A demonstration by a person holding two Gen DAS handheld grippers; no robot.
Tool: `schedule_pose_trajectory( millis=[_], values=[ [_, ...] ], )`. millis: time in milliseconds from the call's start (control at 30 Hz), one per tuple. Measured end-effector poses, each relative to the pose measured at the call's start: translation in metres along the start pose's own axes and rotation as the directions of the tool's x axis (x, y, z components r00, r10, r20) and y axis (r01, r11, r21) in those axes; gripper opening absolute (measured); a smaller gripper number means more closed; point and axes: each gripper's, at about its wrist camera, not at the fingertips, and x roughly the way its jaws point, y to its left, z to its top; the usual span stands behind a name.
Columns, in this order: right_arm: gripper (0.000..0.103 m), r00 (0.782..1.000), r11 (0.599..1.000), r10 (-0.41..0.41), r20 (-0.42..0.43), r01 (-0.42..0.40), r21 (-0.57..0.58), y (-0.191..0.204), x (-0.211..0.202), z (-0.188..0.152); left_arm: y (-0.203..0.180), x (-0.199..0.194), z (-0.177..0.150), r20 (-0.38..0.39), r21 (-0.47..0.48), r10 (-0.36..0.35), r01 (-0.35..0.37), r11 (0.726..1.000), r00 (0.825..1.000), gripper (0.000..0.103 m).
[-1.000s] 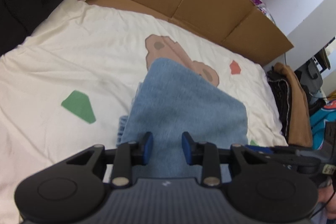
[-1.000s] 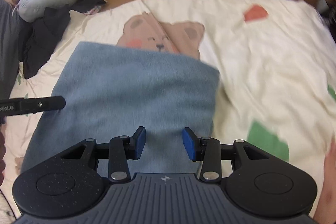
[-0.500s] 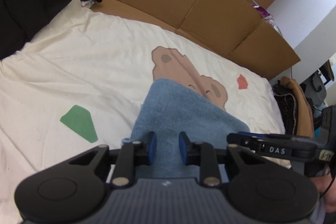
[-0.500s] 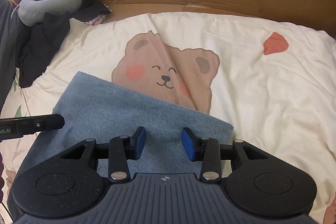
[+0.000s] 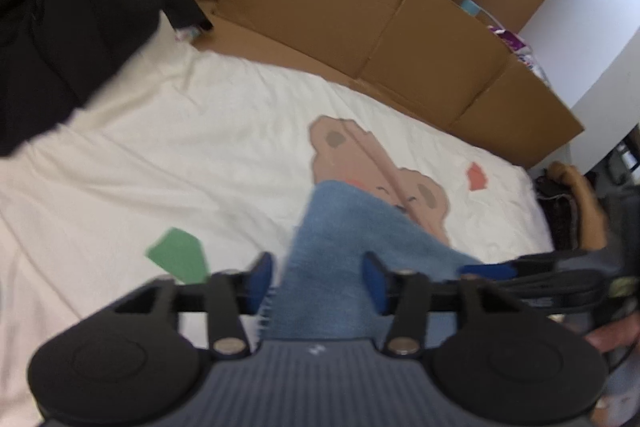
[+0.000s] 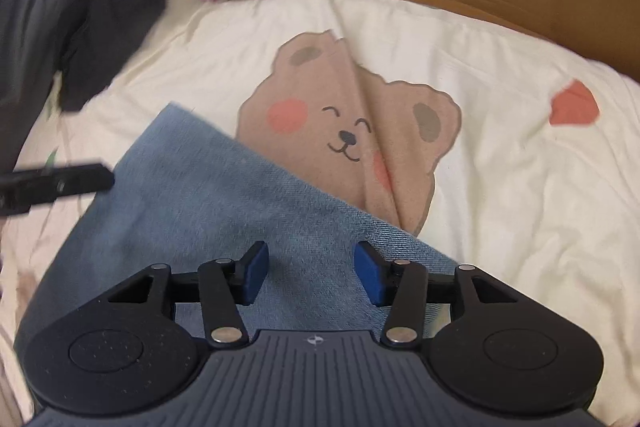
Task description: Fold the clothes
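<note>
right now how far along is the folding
Done: the jeans lie folded into a flat slab on the bedsheet. In hand: nothing; the left gripper and right gripper are both open over the denim. Left: possibly another fold, and the dark clothes piled at the bed's edge.

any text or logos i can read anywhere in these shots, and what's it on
No words or numbers can be read in either view.
Left hand-held gripper: a small white logo mark on its ribbed body, no letters.
Right hand-held gripper: a similar small mark on its body, no letters.
Right hand-held gripper's side as seen from the left wrist view: faint pale lettering, too blurred to read.
Bedsheet: only a bear picture and coloured shapes.
</note>
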Motion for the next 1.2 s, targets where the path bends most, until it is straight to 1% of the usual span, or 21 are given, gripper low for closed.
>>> schedule_pose_trajectory(
  millis=[133, 233, 367, 500, 633, 733, 867, 967, 1033, 1167, 1200],
  values=[
    [0.054, 0.998, 0.995, 0.026, -0.058, -0.032, -0.099, -0.006, -0.018, 0.003, 0.005, -0.007, -0.008, -0.037, -0.018, 0.015, -0.016, 1.000, 0.999, 0.054],
    [0.054, 0.996, 0.995, 0.038, -0.085, -0.045, -0.087, -0.022, -0.027, -0.001, 0.009, -0.015, -0.020, -0.083, -0.023, 0.045, -0.047, 0.999, 0.996, 0.054],
    [0.054, 0.992, 0.997, 0.068, -0.109, -0.070, -0.015, -0.047, -0.029, -0.013, 0.013, -0.028, -0.039, -0.162, -0.037, 0.071, -0.078, 0.996, 0.984, 0.054],
    [0.054, 0.988, 0.992, 0.115, -0.102, -0.109, 0.068, -0.064, -0.019, -0.029, 0.017, -0.039, -0.057, -0.220, -0.069, 0.060, -0.077, 0.995, 0.974, 0.053],
    [0.054, 0.981, 0.970, 0.181, -0.068, -0.167, 0.178, -0.074, -0.013, -0.044, 0.020, -0.047, -0.069, -0.277, -0.118, 0.019, -0.054, 0.992, 0.961, 0.044],
    [0.055, 0.976, 0.958, 0.218, -0.019, -0.210, 0.195, -0.076, -0.013, -0.050, 0.019, -0.054, -0.078, -0.319, -0.122, 0.007, -0.049, 0.991, 0.948, 0.042],
    [0.055, 0.966, 0.937, 0.256, 0.027, -0.255, 0.240, -0.086, -0.008, -0.052, 0.020, -0.061, -0.084, -0.336, -0.151, -0.004, -0.049, 0.987, 0.942, 0.032],
    [0.054, 0.967, 0.928, 0.252, 0.046, -0.255, 0.271, -0.093, -0.006, -0.050, 0.022, -0.068, -0.083, -0.335, -0.187, -0.020, -0.046, 0.981, 0.942, 0.025],
    [0.054, 0.963, 0.913, 0.264, 0.053, -0.267, 0.308, -0.097, -0.006, -0.045, 0.024, -0.074, -0.084, -0.332, -0.218, -0.037, -0.039, 0.975, 0.943, 0.023],
    [0.054, 0.967, 0.918, 0.255, 0.025, -0.251, 0.307, -0.096, -0.004, -0.037, 0.028, -0.079, -0.082, -0.322, -0.246, -0.077, -0.005, 0.969, 0.944, 0.019],
    [0.054, 0.969, 0.927, 0.246, 0.011, -0.239, 0.289, -0.092, -0.003, -0.034, 0.031, -0.079, -0.082, -0.319, -0.256, -0.088, 0.004, 0.967, 0.944, 0.019]
  ],
)
